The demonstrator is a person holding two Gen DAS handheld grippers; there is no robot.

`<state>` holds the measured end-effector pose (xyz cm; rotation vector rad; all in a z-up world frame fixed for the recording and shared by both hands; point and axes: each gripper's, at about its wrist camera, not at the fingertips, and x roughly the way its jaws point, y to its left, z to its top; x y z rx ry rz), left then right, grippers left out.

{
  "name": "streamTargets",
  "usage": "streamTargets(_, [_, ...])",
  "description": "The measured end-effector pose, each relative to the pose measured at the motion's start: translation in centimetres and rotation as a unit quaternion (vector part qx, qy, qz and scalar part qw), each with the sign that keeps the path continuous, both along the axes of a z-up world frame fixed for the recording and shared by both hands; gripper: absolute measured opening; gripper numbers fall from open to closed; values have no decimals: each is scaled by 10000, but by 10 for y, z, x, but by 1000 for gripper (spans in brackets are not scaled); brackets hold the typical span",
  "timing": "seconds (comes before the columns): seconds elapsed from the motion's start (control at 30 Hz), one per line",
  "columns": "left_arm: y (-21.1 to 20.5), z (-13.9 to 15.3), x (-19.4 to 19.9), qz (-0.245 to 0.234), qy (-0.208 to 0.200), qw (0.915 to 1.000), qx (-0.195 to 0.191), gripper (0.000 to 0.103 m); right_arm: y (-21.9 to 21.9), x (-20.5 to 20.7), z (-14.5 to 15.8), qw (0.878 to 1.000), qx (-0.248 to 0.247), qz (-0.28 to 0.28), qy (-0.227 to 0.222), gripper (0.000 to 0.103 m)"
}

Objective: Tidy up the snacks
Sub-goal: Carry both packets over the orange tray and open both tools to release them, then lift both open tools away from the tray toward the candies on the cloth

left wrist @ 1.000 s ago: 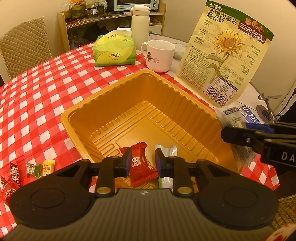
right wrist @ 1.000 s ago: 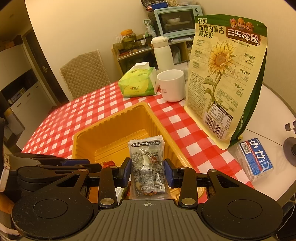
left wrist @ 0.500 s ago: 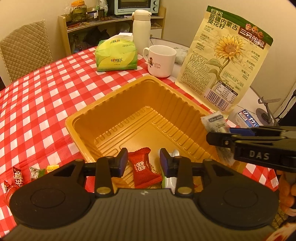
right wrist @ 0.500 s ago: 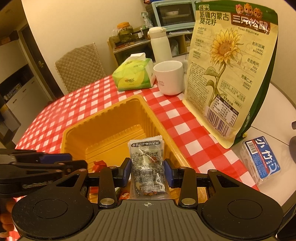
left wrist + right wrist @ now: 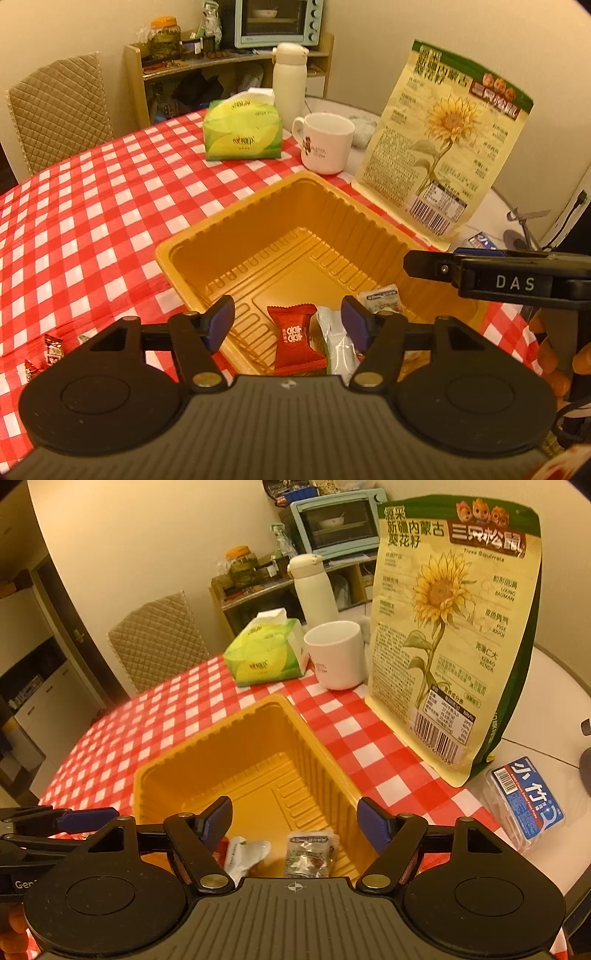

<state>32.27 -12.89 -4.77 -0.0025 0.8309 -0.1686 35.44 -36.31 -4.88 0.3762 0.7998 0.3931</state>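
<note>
Both grippers just opened, loads dropped: left gripper (image 5: 288, 319) and right gripper (image 5: 295, 823) empty, jaws wide. Tray (image 5: 221, 225): holds red candy (image 5: 295, 343), white packet (image 5: 338, 341), grey packet (image 5: 310, 854). Loose candies (image 5: 48, 350) on cloth, left of tray, nearest left gripper.

Sunflower seed bag (image 5: 454, 635), standing right of the yellow tray (image 5: 207, 775): "Three Squirrels", Chinese "三只松鼠" and "葵花籽", barcode at its foot. Right gripper (image 5: 424, 264), over the tray's right rim: "DAS". Red candy wrapper (image 5: 295, 341) in the tray: white lettering, not legible.
</note>
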Motion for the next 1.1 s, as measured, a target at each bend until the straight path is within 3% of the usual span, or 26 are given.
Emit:
streamTargets(0.27, [12,24,-28,28,-305,9995,-28,80,3,-18,22,9998,96,55,-186,88])
streamTargets(0.7, [54,40,-92,294,-411,9985,-226,82,33,-67,42,9972,231,642,-297,90])
streamTargets(1.1, [111,33,-155,872,-250,9955,-262,82,88,-105,39,9876,213,1550,-164,90])
